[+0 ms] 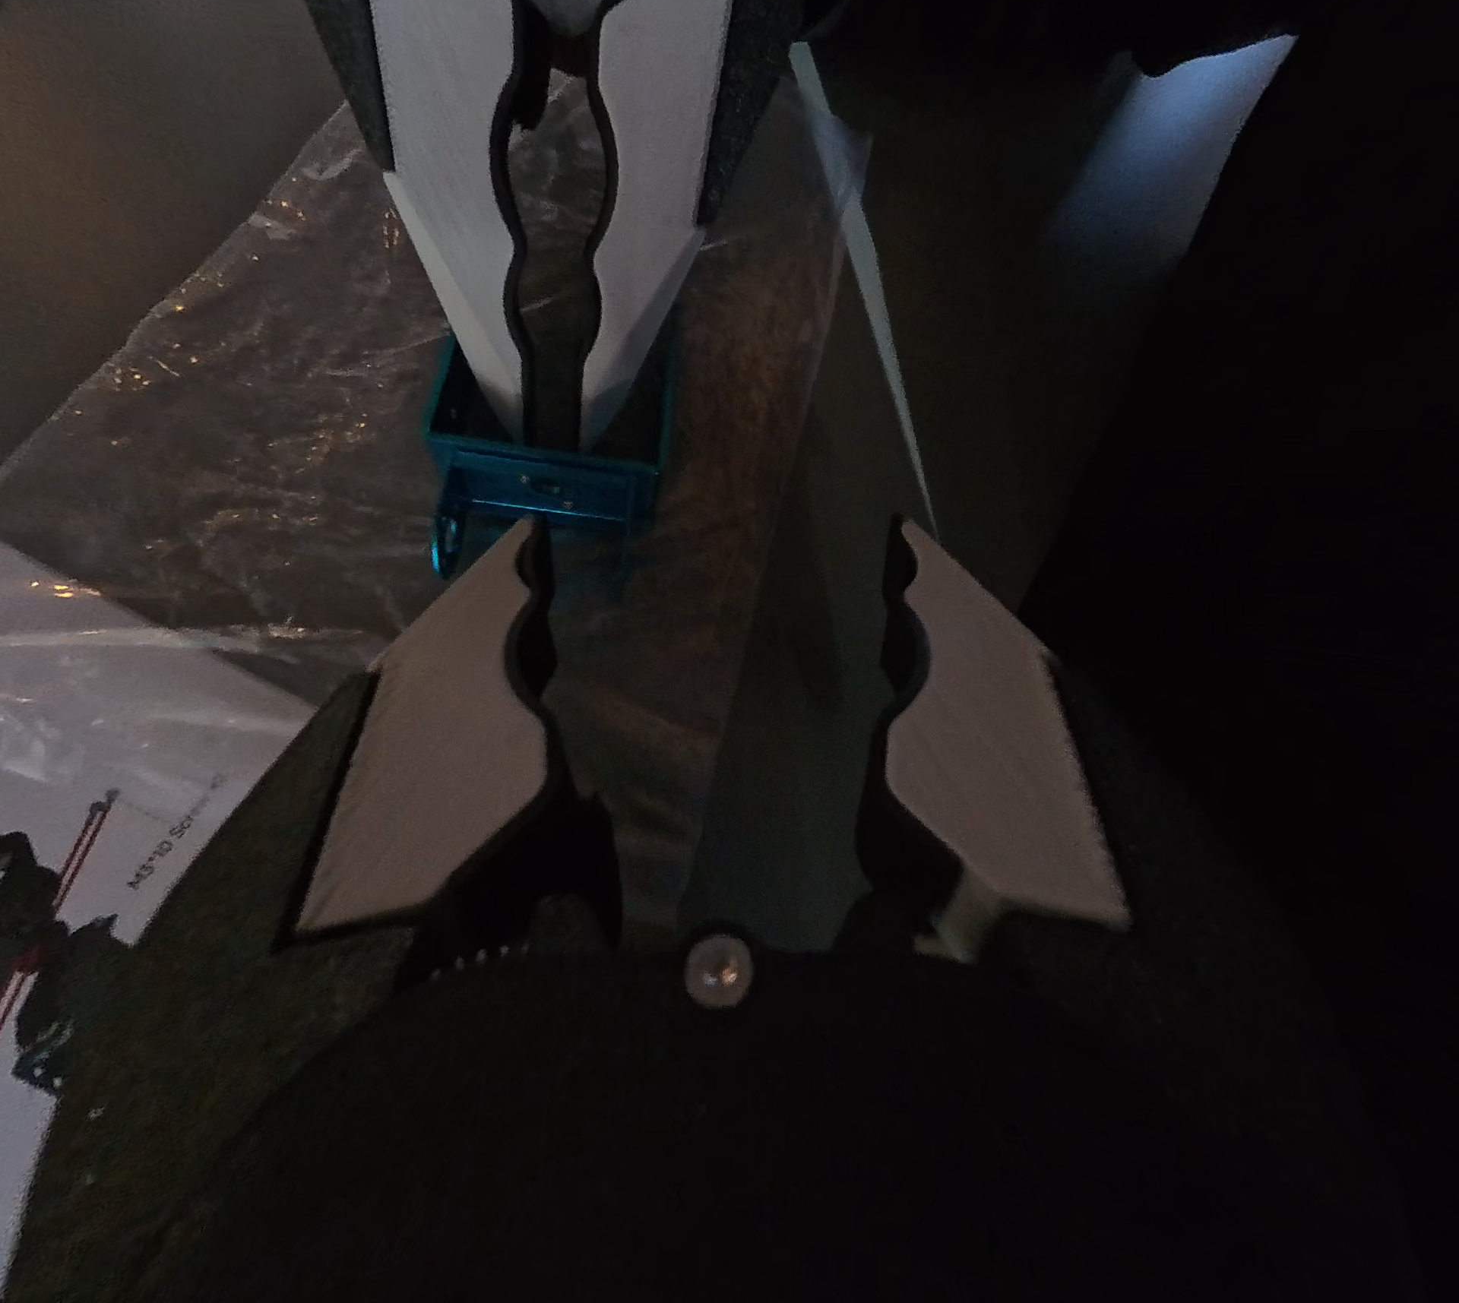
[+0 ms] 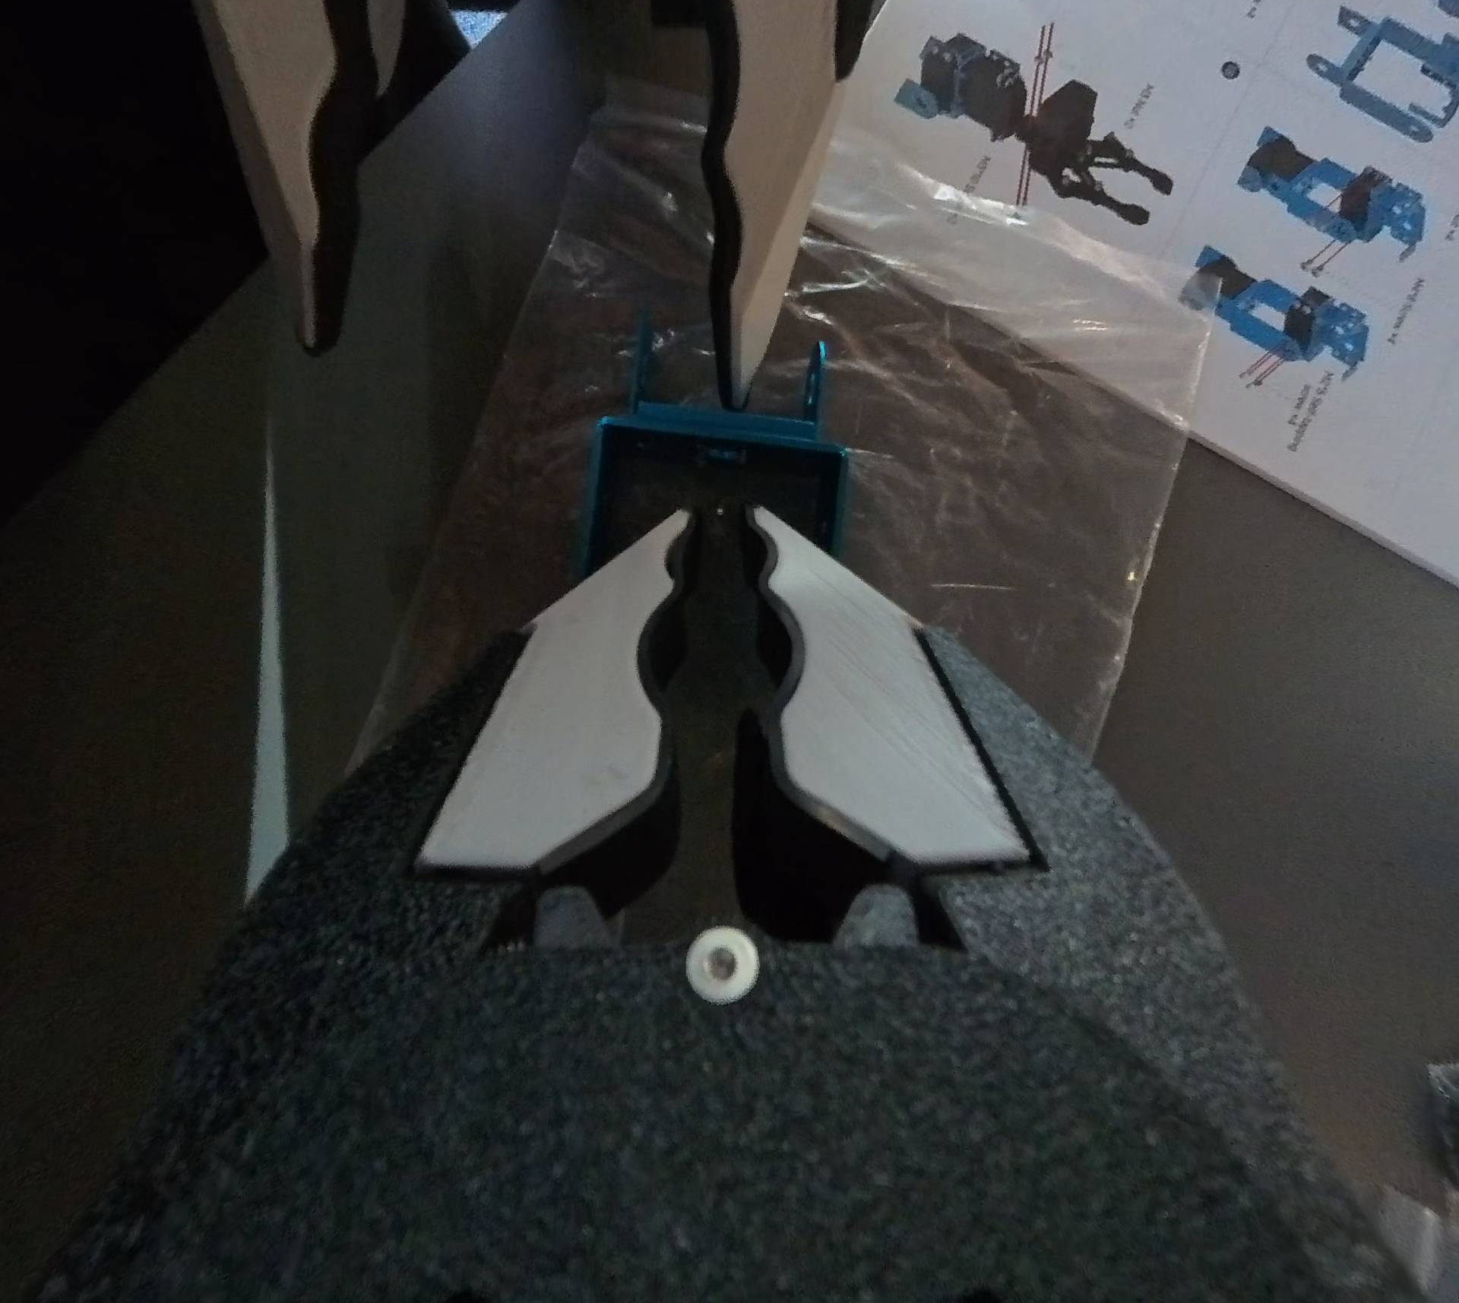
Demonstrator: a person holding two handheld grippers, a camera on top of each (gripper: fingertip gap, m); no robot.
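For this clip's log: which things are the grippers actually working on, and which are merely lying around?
Being worked on:
- blue metal bracket: the right gripper has its nearly closed tips inside the frame, and the open left gripper has one fingertip at the bracket's other end

Lying about:
- clear plastic bag, under the bracket
- printed instruction sheet, partly under the bag
- dark table

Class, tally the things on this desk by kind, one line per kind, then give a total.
Grippers: 2 (left gripper, right gripper)
Blue metal bracket: 1
Clear plastic bag: 1
Printed instruction sheet: 1
Total: 5
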